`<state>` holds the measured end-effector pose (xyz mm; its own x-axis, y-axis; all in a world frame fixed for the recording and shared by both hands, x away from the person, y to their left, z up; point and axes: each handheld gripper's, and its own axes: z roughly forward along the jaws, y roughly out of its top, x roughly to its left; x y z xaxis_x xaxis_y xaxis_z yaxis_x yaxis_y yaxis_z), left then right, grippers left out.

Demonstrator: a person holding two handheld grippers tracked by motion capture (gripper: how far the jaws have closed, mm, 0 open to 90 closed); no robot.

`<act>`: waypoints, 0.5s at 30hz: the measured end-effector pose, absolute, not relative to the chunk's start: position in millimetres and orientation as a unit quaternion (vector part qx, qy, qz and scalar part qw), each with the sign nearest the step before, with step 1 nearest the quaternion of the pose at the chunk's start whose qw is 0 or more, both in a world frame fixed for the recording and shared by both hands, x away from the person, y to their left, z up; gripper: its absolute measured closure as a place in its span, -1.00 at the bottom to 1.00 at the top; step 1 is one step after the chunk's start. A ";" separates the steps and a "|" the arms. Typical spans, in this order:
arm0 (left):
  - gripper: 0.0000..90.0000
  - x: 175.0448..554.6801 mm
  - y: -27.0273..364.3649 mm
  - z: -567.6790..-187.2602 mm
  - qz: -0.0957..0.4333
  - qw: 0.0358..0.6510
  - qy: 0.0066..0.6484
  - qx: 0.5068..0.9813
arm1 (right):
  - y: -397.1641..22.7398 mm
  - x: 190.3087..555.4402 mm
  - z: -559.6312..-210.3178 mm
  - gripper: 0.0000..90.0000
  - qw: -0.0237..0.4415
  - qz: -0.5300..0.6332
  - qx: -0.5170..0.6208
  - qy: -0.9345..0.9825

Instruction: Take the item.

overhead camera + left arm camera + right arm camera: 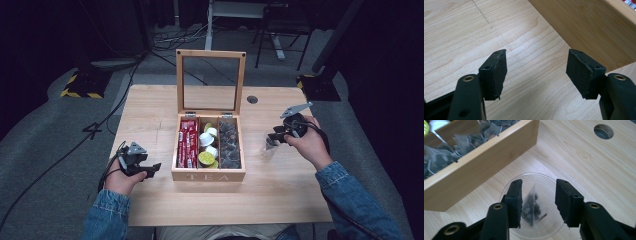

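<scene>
Clear plastic cup (534,205) near the tabletop's right edge already holds the tea bag (532,207), the right gripper (537,202) above with jaws spread, leaving withdrawal, while the left gripper (536,71) idles, jaws apart, beside the tea box (208,175).
</scene>
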<state>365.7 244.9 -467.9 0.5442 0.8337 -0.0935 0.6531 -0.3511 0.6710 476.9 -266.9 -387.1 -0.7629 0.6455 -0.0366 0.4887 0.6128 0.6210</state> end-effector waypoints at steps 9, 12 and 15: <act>-0.25 366.1 243.4 -468.8 0.134 0.336 0.457 0.813 | -273.0 477.6 -381.2 -0.05 0.130 0.347 0.333 0.867; -0.25 365.0 244.2 -467.6 0.135 0.339 0.460 0.810 | -275.5 478.8 -379.8 -0.08 0.128 0.366 0.338 0.858; -0.25 365.2 245.0 -467.0 0.135 0.340 0.459 0.809 | -277.3 478.9 -377.2 -0.13 0.126 0.388 0.340 0.847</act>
<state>365.2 245.0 -467.0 0.5419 0.8350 -0.0949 0.6518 -0.3463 0.6747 478.9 -277.3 -377.2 -0.7375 0.6735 0.0497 0.4777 0.4683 0.7433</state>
